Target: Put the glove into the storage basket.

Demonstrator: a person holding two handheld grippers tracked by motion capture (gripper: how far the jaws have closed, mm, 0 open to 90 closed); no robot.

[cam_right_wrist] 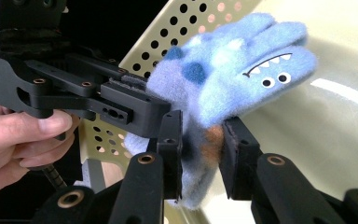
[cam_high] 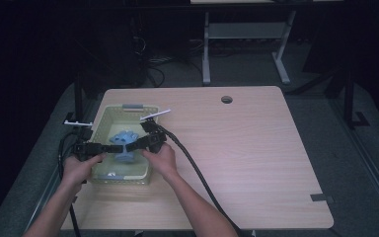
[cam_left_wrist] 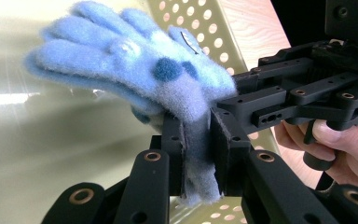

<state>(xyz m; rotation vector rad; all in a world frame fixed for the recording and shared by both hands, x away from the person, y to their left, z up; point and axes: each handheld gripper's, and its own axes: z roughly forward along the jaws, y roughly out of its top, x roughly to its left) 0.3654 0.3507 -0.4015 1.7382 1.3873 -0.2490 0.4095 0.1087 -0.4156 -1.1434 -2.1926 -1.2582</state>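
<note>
Blue fleece, soft and fuzzy, is what both tools are busy with: a small glove [cam_high: 125, 143] with darker spots and a cartoon monster face is held up over the pale green perforated basket [cam_high: 109, 114] at the left of the wooden table [cam_high: 246, 148]. The left gripper [cam_left_wrist: 196, 154] has its jaws clamped together on the glove's cuff, so the fabric is pinched flat between the pads and the fingers of the glove fan away from it toward the basket wall. The right gripper [cam_right_wrist: 200, 149] comes in from the other side, and its jaws bracket the cuff end too, where a patch of orange lining peeks out; the left-hand pad touches the fleece, while the other stands a little off it, so I judge this grip to be loose or letting go rather than firm. It looks to me like a handover or a two-handed stretch, with one tool anchoring the cuff so the other can shift its hold or work the opening. The person's hands [cam_high: 164, 160] sit close together at the near rim of the basket, and the glove hangs between the two tools, above the basket floor, not resting on it.
</note>
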